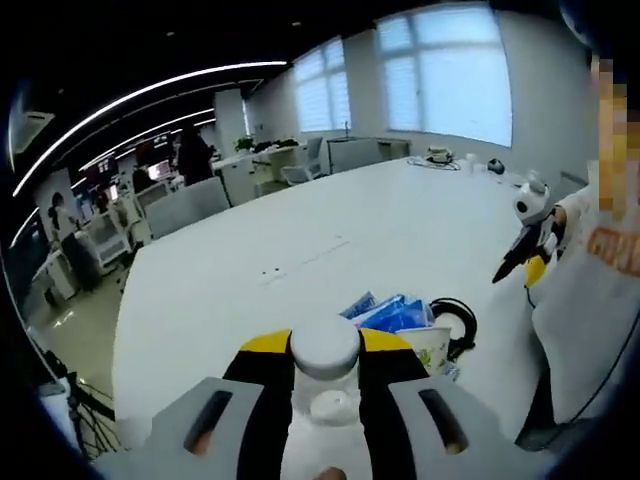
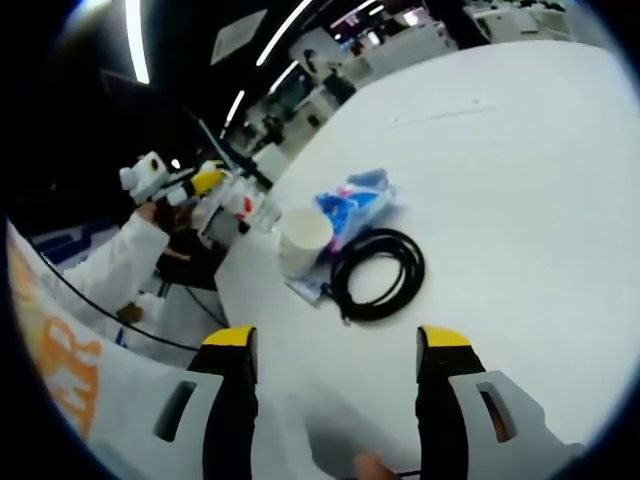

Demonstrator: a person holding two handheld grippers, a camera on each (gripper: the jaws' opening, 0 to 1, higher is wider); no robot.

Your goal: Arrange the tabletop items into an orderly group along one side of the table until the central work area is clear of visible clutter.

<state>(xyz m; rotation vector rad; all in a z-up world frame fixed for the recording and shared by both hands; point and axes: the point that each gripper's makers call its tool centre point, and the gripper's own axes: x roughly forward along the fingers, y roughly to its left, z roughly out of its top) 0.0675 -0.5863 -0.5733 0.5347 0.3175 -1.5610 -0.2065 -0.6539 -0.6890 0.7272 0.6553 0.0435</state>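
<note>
Left gripper view looks down the left hand-held gripper (image 1: pixel 325 385), whose yellow-tipped black jaws are pressed against a clear bottle with a white cap (image 1: pixel 323 352), holding it upright between them above the near edge of the white bench (image 1: pixel 330 240). Just past the bottle lie a blue packet (image 1: pixel 390 312), a pale paper cup (image 1: pixel 432 345) and a black coiled cable (image 1: pixel 458 322), all crowded close together near the bench edge. At the right of this view a person in a white sleeve holds the right hand-held gripper (image 1: pixel 528 255) out over the bench side. Small items sit at the far end of the bench, too small to name. Right gripper view shows the right hand-held gripper (image 2: pixel 336 365) with its jaws spread wide and nothing between them, hovering over the bench (image 2: pixel 520 180). Ahead of it the black coiled cable (image 2: pixel 378 273) lies flat, touching or nearly touching the paper cup (image 2: pixel 304 236), which stands upright with its open mouth showing. The blue packet (image 2: pixel 355 203) lies just behind the cup, and something flat and pale, perhaps a card, pokes out from under the cup. At the left the person's hand raises the left hand-held gripper (image 2: pixel 232 196), which holds the bottle (image 2: pixel 248 207) beyond the bench edge.
</note>
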